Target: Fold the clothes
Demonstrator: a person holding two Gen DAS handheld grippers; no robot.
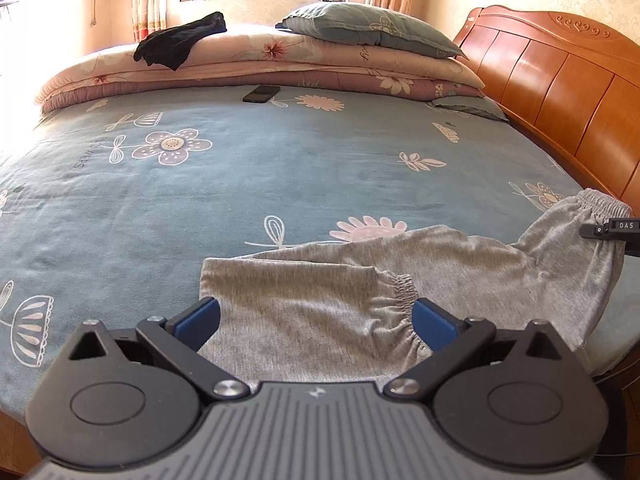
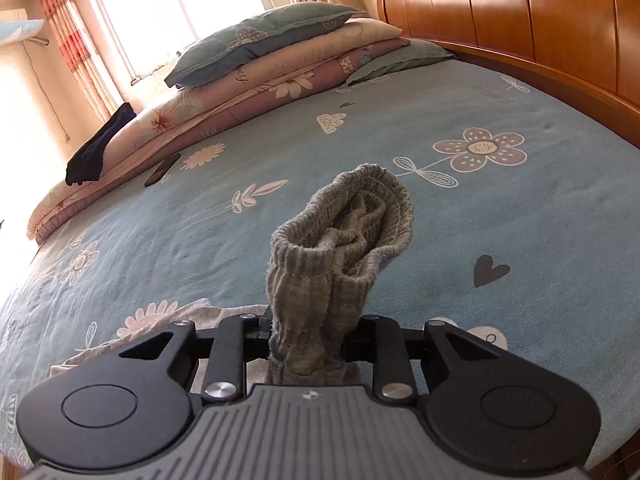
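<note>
Grey sweatpants (image 1: 460, 268) lie on the near right part of the bed. My left gripper (image 1: 316, 308) hovers open over them, its blue pads (image 1: 200, 316) wide apart on either side of one elastic leg cuff (image 1: 404, 292), not pressing it. In the left wrist view the far end of the pants is lifted off the sheet by my right gripper (image 1: 608, 230). My right gripper (image 2: 308, 336) is shut on that ribbed grey cuff (image 2: 344, 232), which stands up bunched above the jaws.
The bed has a blue flowered sheet (image 1: 280, 168). A black phone (image 1: 262, 93) lies near folded quilts (image 1: 280, 64) topped by a pillow (image 1: 372, 28) and a black garment (image 1: 180, 40). A wooden headboard (image 1: 560, 80) runs along the right.
</note>
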